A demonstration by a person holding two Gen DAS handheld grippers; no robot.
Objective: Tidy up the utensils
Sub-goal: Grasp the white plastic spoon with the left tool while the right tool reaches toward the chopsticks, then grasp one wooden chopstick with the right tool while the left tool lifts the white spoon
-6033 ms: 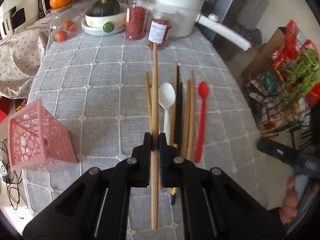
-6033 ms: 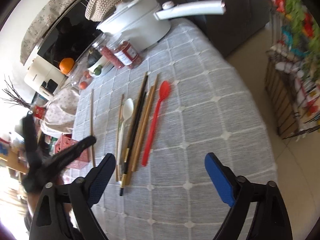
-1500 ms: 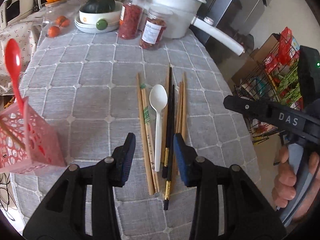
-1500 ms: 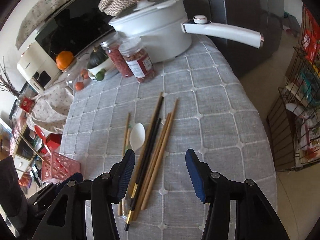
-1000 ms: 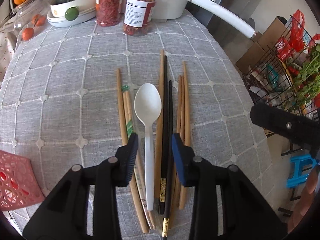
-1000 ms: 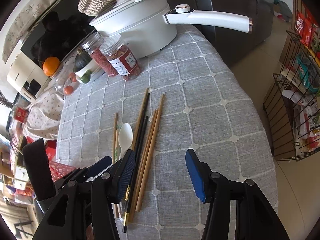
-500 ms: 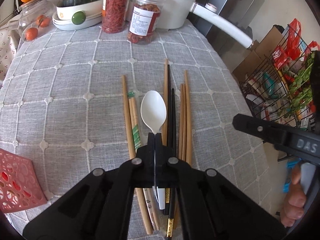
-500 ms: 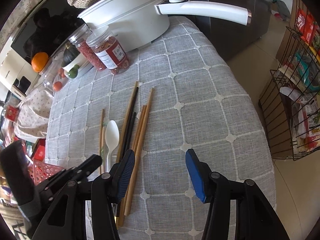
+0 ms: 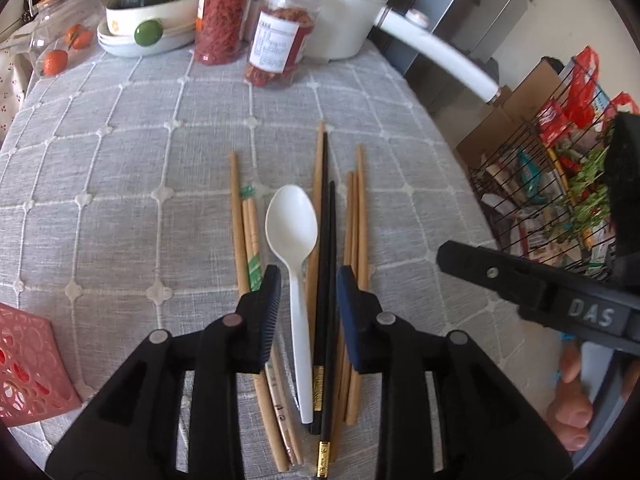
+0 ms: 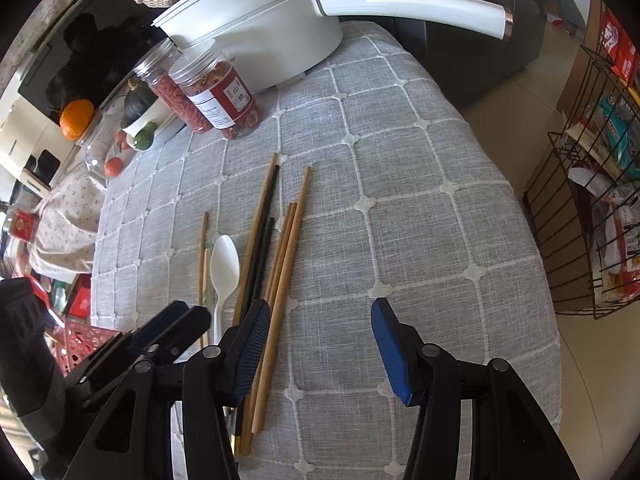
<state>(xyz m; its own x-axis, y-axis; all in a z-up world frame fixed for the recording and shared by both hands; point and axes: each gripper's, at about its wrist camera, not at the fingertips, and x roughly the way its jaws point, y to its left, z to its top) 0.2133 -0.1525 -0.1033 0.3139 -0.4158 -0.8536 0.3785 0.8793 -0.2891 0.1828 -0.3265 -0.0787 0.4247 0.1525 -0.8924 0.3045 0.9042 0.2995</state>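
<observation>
Basket point(image 9: 28, 364) sits at your far left on the cloth point(image 9: 120, 208), well apart from the utensils. Next come tan chopsticks point(image 9: 240, 220), then the spoon point(image 9: 294, 240), its handle lying between your left gripper's point(image 9: 306, 280) opening jaws, untouched, alongside black chopsticks point(image 9: 326, 264). More tan sticks point(image 9: 360, 216) lie right of those. Your right gripper point(image 10: 320, 320) hovers half open, holding nothing, above the rightmost sticks and bare cloth.
</observation>
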